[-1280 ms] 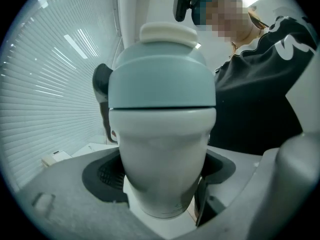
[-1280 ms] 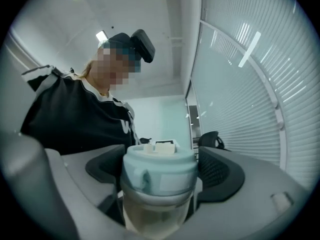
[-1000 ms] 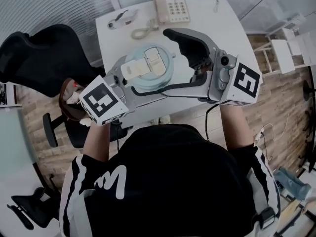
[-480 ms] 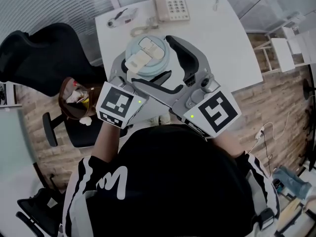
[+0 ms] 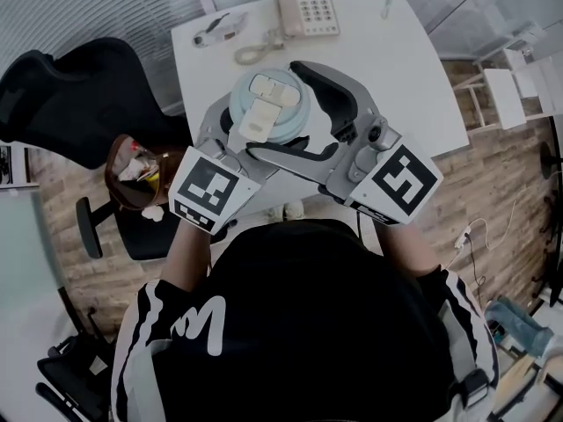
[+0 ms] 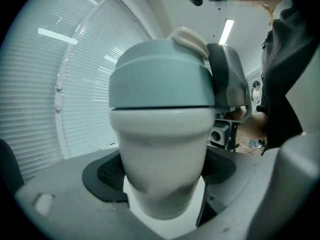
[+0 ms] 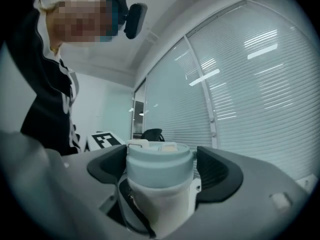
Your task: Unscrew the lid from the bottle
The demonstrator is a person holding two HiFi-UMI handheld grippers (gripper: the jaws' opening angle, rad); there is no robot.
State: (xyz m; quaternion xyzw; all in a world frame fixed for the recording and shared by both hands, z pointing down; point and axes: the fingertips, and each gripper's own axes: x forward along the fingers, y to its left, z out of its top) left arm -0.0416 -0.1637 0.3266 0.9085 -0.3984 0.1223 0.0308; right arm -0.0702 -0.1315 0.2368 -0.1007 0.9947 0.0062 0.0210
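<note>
The left gripper (image 6: 162,173) is clamping the white body of the bottle (image 6: 162,159), with its 2 dark pads pressing on either side low down. The bottle is standing upright in that grip. The pale blue lid (image 6: 160,79) is sitting on top of it, and a seam line is showing where the lid is meeting the body.

The right gripper (image 7: 161,171) is reaching in from the opposite side at lid height. Its jaws are standing wide and have just been closing, with the lid (image 7: 159,166) between them. The pad on the left of the right gripper view is lying against the lid, while a thin gap is showing at the other pad, so they are not yet squeezing it.

From the head view, the lid (image 5: 295,117) is facing the camera over the near part of the white bench (image 5: 396,69), and a cream flip cap (image 5: 264,112) is lying across its top. Whether the bottle's base is resting on the bench cannot be told.

The 2 grippers are crossing below the bottle in that view. A telephone (image 5: 303,9) is sitting at the far edge of the bench, well apart from the bottle. A black office chair (image 5: 79,95) is standing to the left of the bench. Slatted window blinds (image 7: 250,84) are filling the background in both gripper views.
</note>
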